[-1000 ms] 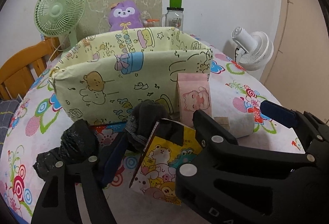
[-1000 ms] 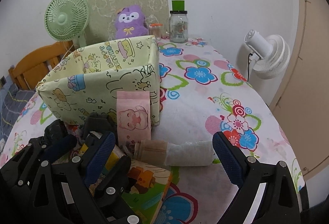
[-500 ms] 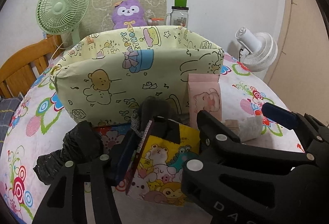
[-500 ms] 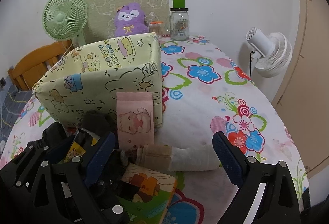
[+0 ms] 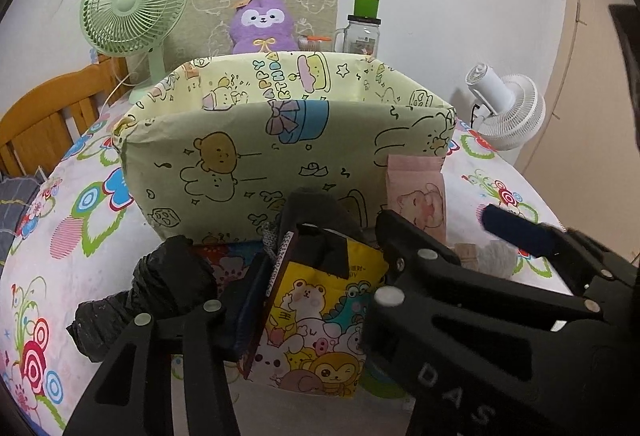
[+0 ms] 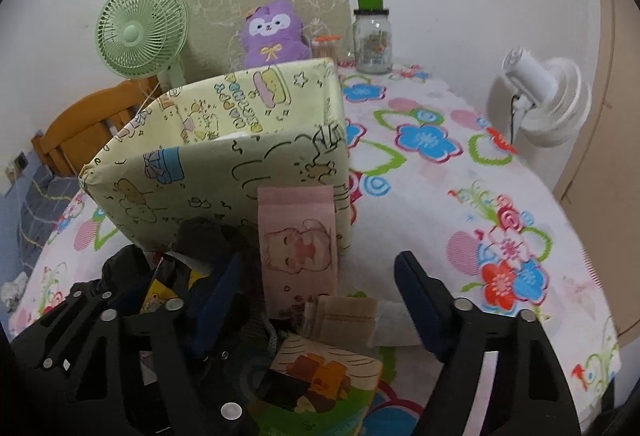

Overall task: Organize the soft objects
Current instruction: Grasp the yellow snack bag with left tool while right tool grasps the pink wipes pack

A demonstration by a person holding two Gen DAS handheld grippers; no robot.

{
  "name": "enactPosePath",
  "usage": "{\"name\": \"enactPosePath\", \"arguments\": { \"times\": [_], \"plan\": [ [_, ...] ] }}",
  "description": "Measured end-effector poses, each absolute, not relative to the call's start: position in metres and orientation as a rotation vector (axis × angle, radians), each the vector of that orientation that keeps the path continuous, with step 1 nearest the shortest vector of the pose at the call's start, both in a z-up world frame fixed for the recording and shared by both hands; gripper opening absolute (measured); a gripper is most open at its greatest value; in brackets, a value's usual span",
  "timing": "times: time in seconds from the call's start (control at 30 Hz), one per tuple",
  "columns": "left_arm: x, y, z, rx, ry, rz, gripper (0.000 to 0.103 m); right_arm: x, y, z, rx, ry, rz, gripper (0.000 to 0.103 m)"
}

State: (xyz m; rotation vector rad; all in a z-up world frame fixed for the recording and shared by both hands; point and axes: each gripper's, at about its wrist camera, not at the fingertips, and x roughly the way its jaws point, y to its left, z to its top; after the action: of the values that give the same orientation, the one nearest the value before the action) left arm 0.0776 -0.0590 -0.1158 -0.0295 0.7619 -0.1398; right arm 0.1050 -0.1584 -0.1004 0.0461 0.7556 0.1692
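My surface [image 6: 460,195] wears a smooth flowered cloth, beside a white wall. Ahead stands the soft printed fabric box [image 5: 280,155]. My left gripper [image 5: 316,276], closing, pinches the glossy cartoon packet [image 5: 320,316]. My right gripper [image 6: 320,300], closing, straddles the beige roll [image 6: 344,316], untouched.

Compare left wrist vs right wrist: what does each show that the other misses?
Left wrist only: the yellow cartoon-animal packet face-on between the left gripper fingers, and a crumpled black bag. Right wrist only: the beige rolled sock lying between the right gripper fingers, not pressed. Both: the yellow-green fabric bin, pink pouch, purple plush, green fan.
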Motion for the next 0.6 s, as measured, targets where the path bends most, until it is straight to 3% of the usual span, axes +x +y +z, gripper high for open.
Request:
{"name": "enactPosePath", "arguments": {
  "times": [0.23,0.6],
  "plan": [
    [0.078,-0.058,-0.116,-0.034,0.765,-0.140,0.056,0.106,-0.155,-0.103,0.061,0.772,0.211,0.044],
    [0.073,-0.059,-0.110,-0.023,0.745,-0.120,0.051,0.096,-0.157,-0.092,0.062,0.724,0.210,0.043]
  ]
}}
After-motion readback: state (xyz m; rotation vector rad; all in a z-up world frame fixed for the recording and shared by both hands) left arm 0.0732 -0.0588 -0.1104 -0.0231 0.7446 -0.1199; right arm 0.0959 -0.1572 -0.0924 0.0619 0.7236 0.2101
